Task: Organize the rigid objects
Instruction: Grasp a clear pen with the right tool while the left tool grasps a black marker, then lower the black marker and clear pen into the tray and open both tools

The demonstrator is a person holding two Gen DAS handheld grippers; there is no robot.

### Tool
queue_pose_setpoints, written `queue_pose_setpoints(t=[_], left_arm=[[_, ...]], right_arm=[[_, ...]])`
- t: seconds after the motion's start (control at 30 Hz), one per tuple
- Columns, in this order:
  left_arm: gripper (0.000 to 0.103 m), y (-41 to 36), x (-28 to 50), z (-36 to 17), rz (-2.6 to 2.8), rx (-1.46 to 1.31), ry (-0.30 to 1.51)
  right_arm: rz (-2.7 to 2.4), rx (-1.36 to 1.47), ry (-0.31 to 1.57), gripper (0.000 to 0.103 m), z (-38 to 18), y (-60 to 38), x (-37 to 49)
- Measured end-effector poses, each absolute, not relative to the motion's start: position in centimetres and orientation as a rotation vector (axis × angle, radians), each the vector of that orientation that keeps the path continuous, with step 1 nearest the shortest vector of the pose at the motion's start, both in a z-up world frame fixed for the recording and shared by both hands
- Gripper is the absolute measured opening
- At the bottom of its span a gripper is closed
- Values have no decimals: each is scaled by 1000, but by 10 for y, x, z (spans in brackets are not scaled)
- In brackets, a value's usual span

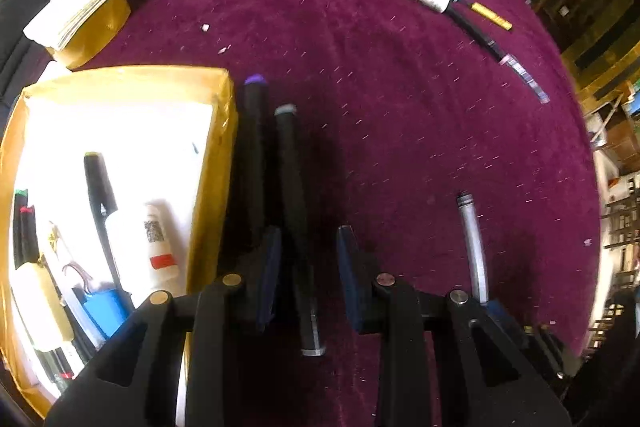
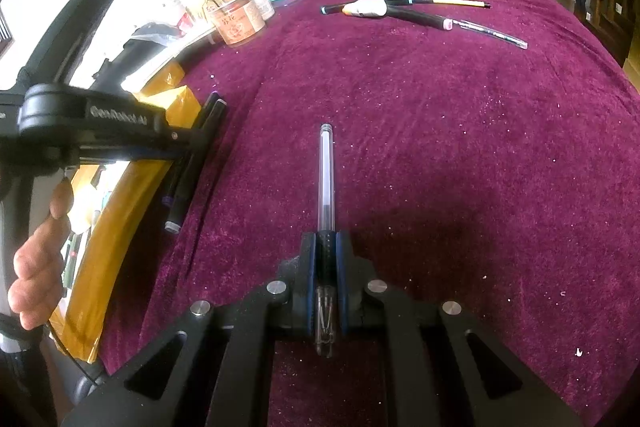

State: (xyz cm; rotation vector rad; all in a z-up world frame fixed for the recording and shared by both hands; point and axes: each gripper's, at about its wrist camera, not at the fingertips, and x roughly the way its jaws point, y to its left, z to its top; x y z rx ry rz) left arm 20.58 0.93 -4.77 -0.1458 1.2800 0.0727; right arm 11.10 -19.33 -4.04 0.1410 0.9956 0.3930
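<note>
The right claw [image 2: 325,259] is clenched on a clear pen [image 2: 326,183], which points to 12 o'clock above the purple worktop [image 2: 460,147]. The left claw [image 1: 308,267] is released, with a grey-capped marker [image 1: 294,211] lying between its fingers and a purple-capped marker [image 1: 252,155] just beside it. At 9 o'clock stands a yellow box [image 1: 216,187] that holds other pens and bottles.
</note>
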Motion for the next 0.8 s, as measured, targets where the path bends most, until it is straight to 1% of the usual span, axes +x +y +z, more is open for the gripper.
queue_pose_setpoints(t=[0.1,0.13,0.17,0.2,0.33,0.53,0.6,0.7,0.8], left_arm=[[25,5,209,-53,90,-100,1274],[22,4,209,-53,92,-91,1272],[16,3,208,-53,103,-81,1264],[12,2,207,-53,95,-87,1265],[12,-2,178,-46,70,-110,1217],[12,-8,88,-16,-49,-199,1142],[12,1,54,-2,-58,-238,1100],[12,26,25,18,-55,-297,1037],[12,71,2,39,37,-329,976]], right_arm=[[392,142,996,8,-40,-193,111],[392,141,995,8,-40,-193,111],[392,140,996,8,-40,-193,111],[392,140,995,8,-40,-193,111],[391,140,995,8,-40,-193,111],[392,136,994,8,-40,-193,110],[384,122,990,8,-40,-191,109],[387,99,983,8,-39,-187,106],[509,204,1003,8,-33,-193,100]])
